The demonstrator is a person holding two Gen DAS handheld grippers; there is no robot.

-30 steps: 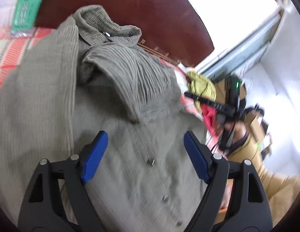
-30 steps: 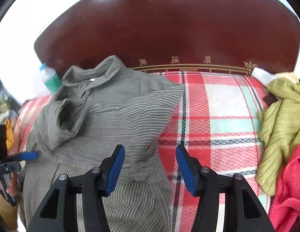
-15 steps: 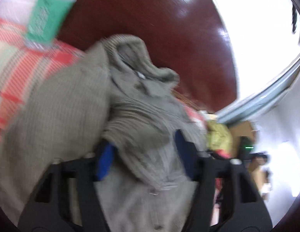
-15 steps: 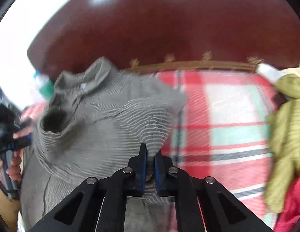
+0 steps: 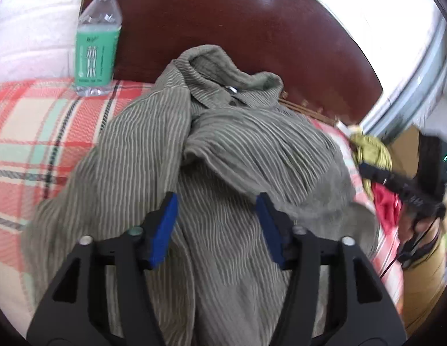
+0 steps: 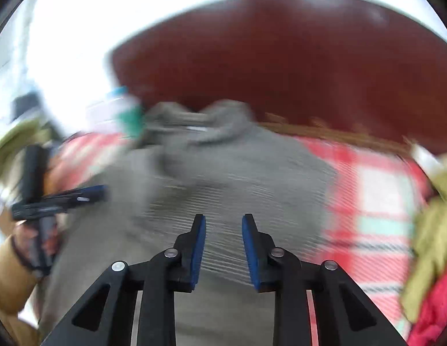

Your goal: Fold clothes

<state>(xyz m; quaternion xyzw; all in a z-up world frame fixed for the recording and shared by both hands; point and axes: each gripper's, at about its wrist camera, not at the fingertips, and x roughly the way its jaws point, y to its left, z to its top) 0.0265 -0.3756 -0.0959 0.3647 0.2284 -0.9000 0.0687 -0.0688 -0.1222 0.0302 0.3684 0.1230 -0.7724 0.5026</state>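
A grey-green striped shirt (image 5: 223, 155) lies on the red plaid cover (image 5: 36, 132), collar toward the dark headboard, with both sleeves folded in over its front. My left gripper (image 5: 217, 225) hovers open just above the shirt's middle, nothing between its blue pads. In the blurred right wrist view the same shirt (image 6: 238, 173) fills the centre, and my right gripper (image 6: 223, 245) is open over its lower part with nothing held. The right gripper (image 5: 376, 173) also shows at the shirt's right edge in the left wrist view, and the left gripper (image 6: 79, 194) at the shirt's left in the right wrist view.
A water bottle with a green label (image 5: 96, 40) stands at the head of the bed by the dark red headboard (image 5: 252, 28). A yellow-green garment (image 5: 370, 150) and a red one (image 5: 387, 204) lie to the right. A person's hand and tan sleeve (image 6: 13, 268) hold the left gripper.
My right gripper was shut on the shirt's right sleeve half a second ago and has let go and opened. My left gripper has pulled back from the folded sleeve, still open.
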